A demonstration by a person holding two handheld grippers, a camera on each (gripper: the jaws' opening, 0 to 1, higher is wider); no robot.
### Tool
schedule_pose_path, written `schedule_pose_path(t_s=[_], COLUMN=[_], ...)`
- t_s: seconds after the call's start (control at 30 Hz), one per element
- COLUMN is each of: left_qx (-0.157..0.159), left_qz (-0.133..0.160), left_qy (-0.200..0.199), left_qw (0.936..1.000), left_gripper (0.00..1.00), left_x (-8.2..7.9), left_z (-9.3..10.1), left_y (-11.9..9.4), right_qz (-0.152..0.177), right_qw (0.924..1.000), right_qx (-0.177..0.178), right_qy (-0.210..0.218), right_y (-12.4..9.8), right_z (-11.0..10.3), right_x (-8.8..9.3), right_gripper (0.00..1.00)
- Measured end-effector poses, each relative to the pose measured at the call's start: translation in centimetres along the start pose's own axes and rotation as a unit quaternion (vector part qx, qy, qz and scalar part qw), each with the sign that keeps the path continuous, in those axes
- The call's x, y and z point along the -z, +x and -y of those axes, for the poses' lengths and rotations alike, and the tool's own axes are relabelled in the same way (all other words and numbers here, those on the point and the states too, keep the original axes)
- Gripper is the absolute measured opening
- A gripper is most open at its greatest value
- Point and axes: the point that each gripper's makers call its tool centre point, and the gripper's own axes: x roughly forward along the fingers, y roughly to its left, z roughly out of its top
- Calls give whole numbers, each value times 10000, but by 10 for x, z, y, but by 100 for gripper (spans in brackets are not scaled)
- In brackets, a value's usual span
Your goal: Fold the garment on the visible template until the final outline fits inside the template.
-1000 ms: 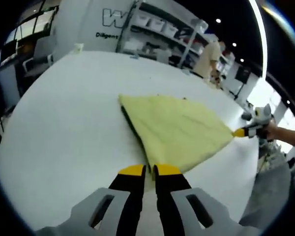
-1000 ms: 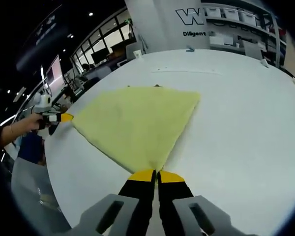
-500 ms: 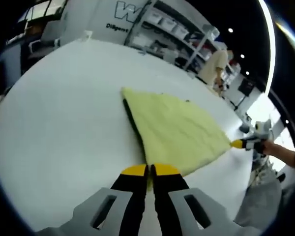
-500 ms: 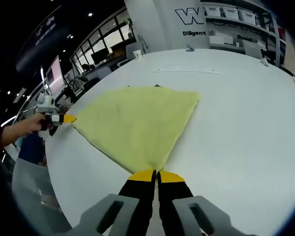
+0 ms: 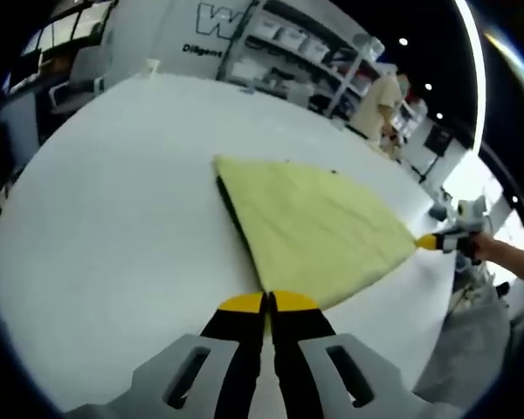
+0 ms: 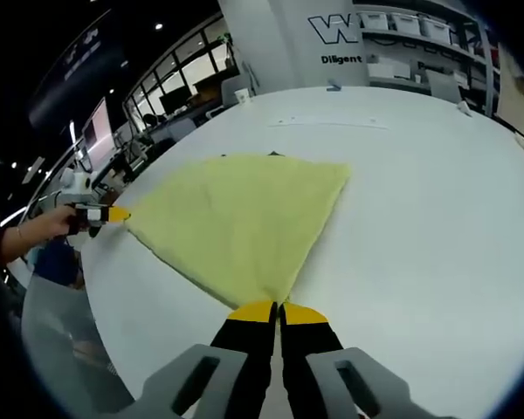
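Observation:
A pale yellow garment [image 5: 307, 229] lies folded into a flat wedge on the white table [image 5: 113, 201]. A dark strip [image 5: 233, 218] runs under its left edge. My left gripper [image 5: 268, 302] is shut on the near corner of the cloth. At the wedge's right tip, the right gripper [image 5: 430, 241] pinches the other corner. In the right gripper view the same garment [image 6: 244, 218] spreads ahead. My right gripper [image 6: 278, 309] is shut on its near corner, and the left gripper [image 6: 113, 213] holds the far left tip, with a hand behind it.
The round white table [image 6: 437, 227] has open surface all around the cloth. A small cup [image 5: 150, 65] stands near its far edge. Shelves with boxes [image 5: 306, 52] and a person in beige [image 5: 380, 105] are beyond the table. A thin line [image 6: 332, 125] marks the table behind the garment.
Both views have shifted slightly with the hands. The garment stays stretched between the two shut grippers, with no clear change in shape.

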Motion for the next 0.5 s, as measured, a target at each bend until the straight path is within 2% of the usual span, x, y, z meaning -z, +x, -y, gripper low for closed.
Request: schedule_pose_path(t_s=[0.1, 0.13, 0.23, 0.5], left_qx=[-87, -98, -96, -166], left_qz=[-119, -118, -125, -242], left_qy=[99, 153, 183, 326], left_qw=[9998, 9998, 9997, 9990], left_gripper=[0, 0, 0, 0], left_x=[8, 9, 10, 20], left_z=[1, 7, 2, 2], left_y=[-3, -6, -8, -15], right_qz=[-29, -55, -69, -93], right_qw=[10000, 10000, 9999, 9999], right_qx=[-30, -64, -58, -50], right_qy=[-19, -47, -58, -33], right_y=[-5, -7, -12, -15], right_z=[-2, -4, -12, -13], right_x=[6, 9, 19, 31], right_gripper=[0, 0, 0, 0])
